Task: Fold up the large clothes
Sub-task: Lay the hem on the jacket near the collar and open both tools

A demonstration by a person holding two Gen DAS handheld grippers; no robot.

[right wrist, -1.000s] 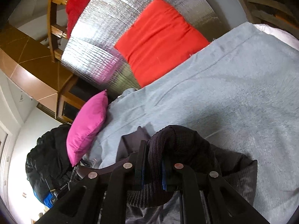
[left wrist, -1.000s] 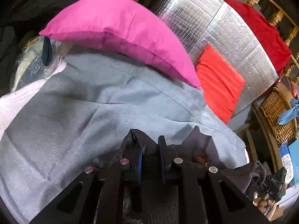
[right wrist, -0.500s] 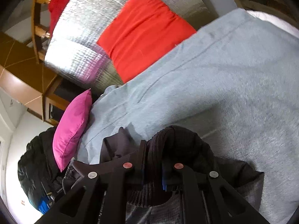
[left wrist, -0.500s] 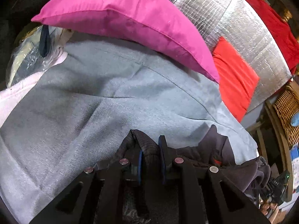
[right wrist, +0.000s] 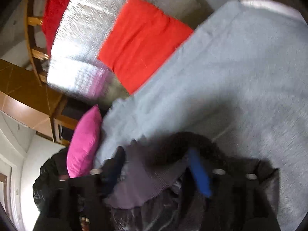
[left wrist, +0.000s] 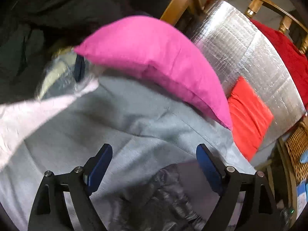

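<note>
Release step: both the left gripper [left wrist: 154,165] and right gripper [right wrist: 156,171] are opening, dropping the dark garment [left wrist: 173,196] onto the grey bedspread [left wrist: 119,127]. Next likely calls for regrasping an edge.

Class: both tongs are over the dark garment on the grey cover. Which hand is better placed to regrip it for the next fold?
Probably right: the garment bunches between its opening tongs; the left tongs mostly frame grey cover.

The left claw [left wrist: 152,156] is opening, its blue pads [left wrist: 100,163] standing wide apart and pressing on nothing. The right claw [right wrist: 156,165] is opening too, both tilting downward.
</note>
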